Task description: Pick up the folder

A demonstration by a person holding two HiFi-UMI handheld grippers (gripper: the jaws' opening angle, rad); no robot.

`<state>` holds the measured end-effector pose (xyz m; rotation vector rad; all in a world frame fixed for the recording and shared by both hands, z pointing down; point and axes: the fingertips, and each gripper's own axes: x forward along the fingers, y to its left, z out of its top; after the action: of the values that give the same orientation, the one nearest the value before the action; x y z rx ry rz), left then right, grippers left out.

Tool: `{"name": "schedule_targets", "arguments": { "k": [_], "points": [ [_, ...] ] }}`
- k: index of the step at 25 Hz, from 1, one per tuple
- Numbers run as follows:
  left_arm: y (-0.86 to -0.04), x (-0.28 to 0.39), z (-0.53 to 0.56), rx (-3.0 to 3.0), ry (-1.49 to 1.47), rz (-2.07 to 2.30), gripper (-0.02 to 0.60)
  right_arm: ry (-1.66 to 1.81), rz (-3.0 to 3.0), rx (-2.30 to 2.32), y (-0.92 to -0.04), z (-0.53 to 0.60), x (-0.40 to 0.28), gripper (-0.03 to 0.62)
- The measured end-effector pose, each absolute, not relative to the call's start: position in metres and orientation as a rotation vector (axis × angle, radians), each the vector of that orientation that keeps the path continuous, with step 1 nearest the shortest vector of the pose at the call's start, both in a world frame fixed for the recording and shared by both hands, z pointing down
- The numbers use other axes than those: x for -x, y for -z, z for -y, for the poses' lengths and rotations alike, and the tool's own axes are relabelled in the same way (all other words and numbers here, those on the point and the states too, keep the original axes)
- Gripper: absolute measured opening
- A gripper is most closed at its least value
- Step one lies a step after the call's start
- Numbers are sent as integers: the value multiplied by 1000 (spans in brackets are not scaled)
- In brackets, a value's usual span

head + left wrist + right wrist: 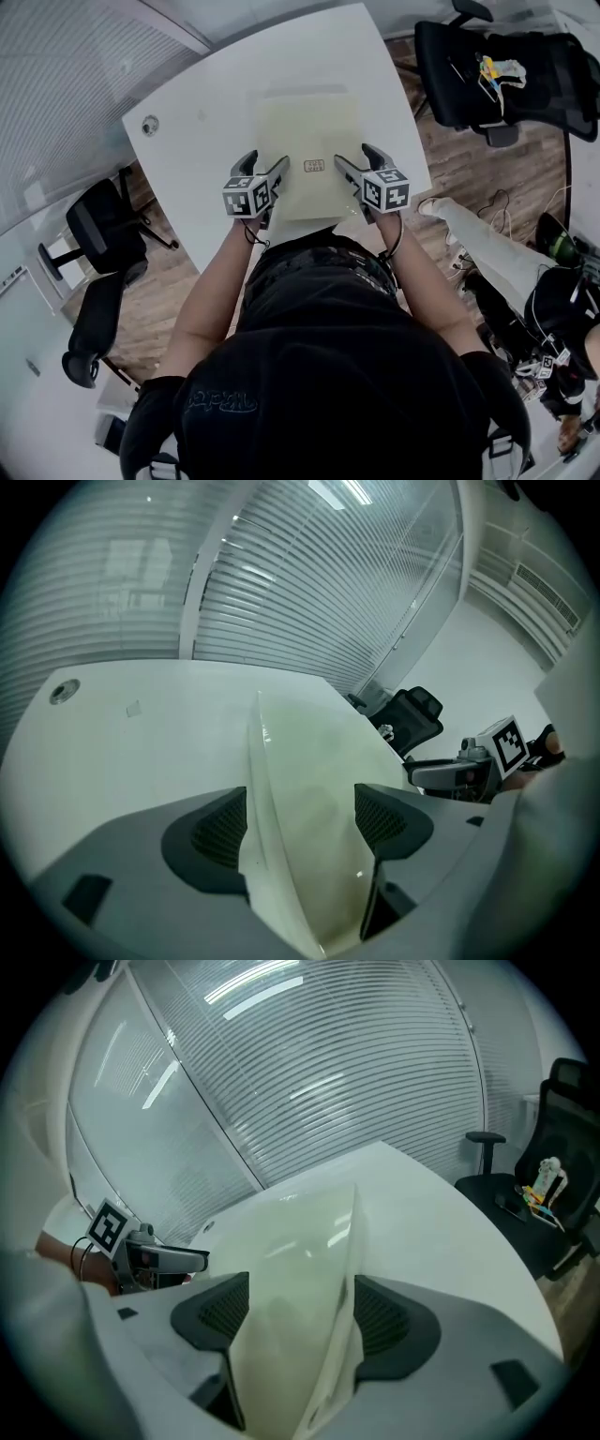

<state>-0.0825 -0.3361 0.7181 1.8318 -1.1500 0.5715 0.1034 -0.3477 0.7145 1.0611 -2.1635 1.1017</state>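
Left tool (302, 827) and right tool (300, 1316) straddle folder (309, 141), unclamped.

Smooth, glossy pale plastic of the folder (309, 141), lying on the table (206, 141) of matt white laminate; beside the table, wood-grain floor (469, 164).

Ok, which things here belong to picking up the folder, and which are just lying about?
Job: folder, its side edges between the open jaws of the left gripper and right gripper; table under it.
Lying about: black chair at right; black chairs at left; cables on the floor.
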Motion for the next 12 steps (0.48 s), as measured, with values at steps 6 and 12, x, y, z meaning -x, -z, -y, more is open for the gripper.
{"name": "schedule_targets", "arguments": {
  "k": [6,12],
  "points": [
    [-728,80,334,-1793,-579,1093,360,-1151,2139,-1034,-725,351,-103,337],
    [-736,77,335,-1779,-571,1033,367,-1261,2127,-974,-737,348,-101,347]
  ]
}}
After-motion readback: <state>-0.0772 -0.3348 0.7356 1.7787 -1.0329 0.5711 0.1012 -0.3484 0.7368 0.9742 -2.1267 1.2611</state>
